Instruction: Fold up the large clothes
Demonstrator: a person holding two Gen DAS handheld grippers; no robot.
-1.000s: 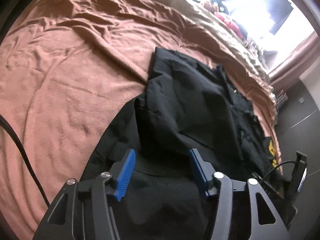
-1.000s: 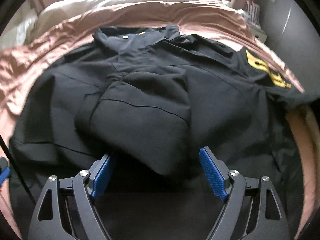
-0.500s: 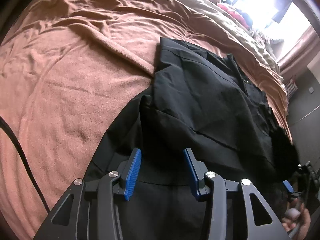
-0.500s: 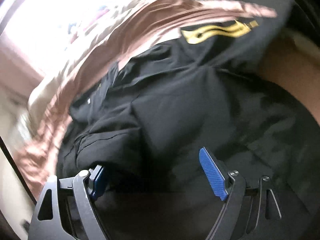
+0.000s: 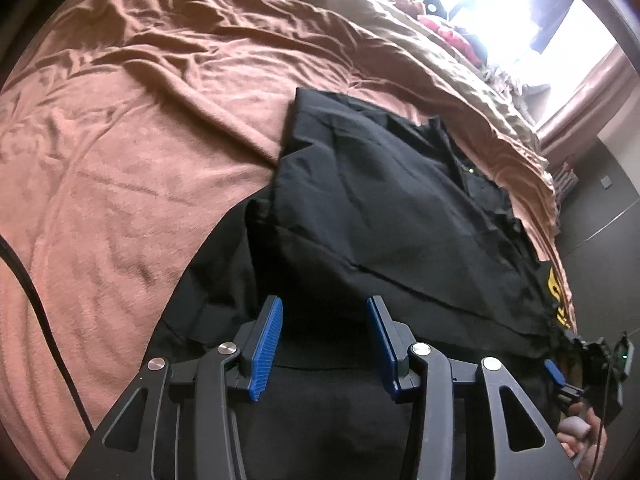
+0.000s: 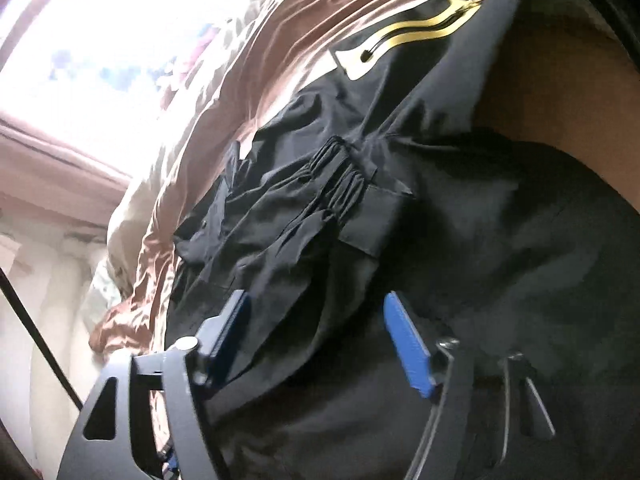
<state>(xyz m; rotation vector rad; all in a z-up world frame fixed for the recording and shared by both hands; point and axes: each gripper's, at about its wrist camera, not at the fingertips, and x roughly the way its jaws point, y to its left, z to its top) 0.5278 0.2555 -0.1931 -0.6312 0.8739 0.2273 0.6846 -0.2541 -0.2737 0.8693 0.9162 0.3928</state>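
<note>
A large black jacket lies on a pink-brown blanket, one side folded over its middle. My left gripper hovers over the near hem, its blue pads apart, with cloth lying beneath them. In the right wrist view my right gripper is tilted over the jacket near a gathered elastic cuff and a yellow emblem. Its jaws are closing with a fold of black cloth between them. I cannot tell if the pads press on it. The right gripper also shows at the left view's lower right edge.
A beige duvet covers the far side of the bed under a bright window. A black cable crosses the blanket at the left. A hand holds the right gripper. Grey wall panels stand beyond the bed.
The right gripper swung from the jacket's middle to its emblem side, rolled, dropped closer, and its jaws narrowed. The left jaws narrowed a little; that hand stayed put.
</note>
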